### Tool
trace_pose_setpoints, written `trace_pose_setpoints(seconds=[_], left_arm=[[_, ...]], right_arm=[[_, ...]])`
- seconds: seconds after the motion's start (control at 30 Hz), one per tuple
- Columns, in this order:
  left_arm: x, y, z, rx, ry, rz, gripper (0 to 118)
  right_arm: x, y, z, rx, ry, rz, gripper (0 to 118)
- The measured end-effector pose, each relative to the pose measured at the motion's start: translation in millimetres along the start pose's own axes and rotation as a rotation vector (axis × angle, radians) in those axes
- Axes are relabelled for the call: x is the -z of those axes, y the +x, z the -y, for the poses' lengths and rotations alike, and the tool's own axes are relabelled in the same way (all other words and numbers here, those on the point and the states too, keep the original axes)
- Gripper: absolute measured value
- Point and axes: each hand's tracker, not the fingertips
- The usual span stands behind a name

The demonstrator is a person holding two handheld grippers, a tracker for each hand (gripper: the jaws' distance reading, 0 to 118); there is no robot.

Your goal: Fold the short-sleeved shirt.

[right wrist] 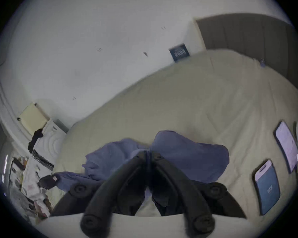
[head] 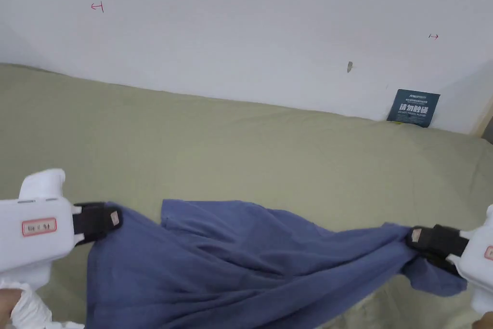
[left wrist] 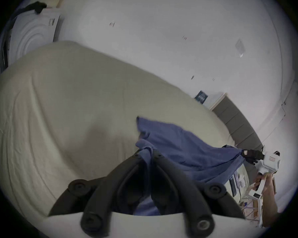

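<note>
I am holding the blue shirt [head: 231, 257] stretched over the bed [head: 240, 147]: left gripper [head: 113, 219] and right gripper [head: 413, 238] are both clamping opposite edges. Fabric is sagging, soft and light (likely slipping if loosely pinched); gripping seams is advisable.

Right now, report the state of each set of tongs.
Left tongs: closed on the blue short-sleeved fabric shirt, at its left end.
Right tongs: closed on the same shirt, at its right end.
</note>
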Motion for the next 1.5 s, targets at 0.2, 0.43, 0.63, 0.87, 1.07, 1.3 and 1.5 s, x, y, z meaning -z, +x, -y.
trace_pose_setpoints(seconds=[0.2, 0.43, 0.63, 0.87, 1.07, 1.3, 1.5], left_arm=[[-31.6, 26.3, -66.8, 0.023, 0.134, 0.066, 5], [-49.9, 48.9, -128.7, 0.089, 0.2, 0.078, 5], [-53.3, 63.8, -176.7, 0.138, 0.239, 0.08, 5], [-55.1, 65.0, -217.2, 0.136, 0.276, 0.078, 5], [-54.2, 51.2, -234.8, 0.118, 0.285, 0.063, 5], [-43.6, 40.7, -251.2, 0.131, 0.267, 0.04, 5], [-40.9, 30.4, -232.1, 0.139, 0.259, 0.048, 5]], right_arm=[[-14.6, -51.9, -46.8, -0.148, 0.153, -0.051, 6], [-16.2, -94.1, -98.8, -0.248, 0.231, -0.084, 6], [-14.3, -128.4, -146.1, -0.288, 0.295, -0.099, 6], [-5.3, -138.8, -194.5, -0.222, 0.349, -0.11, 6], [1.2, -134.1, -216.8, -0.207, 0.383, -0.08, 6], [9.8, -133.1, -226.6, -0.193, 0.407, -0.077, 6], [8.8, -127.9, -210.5, -0.202, 0.403, -0.11, 6]])
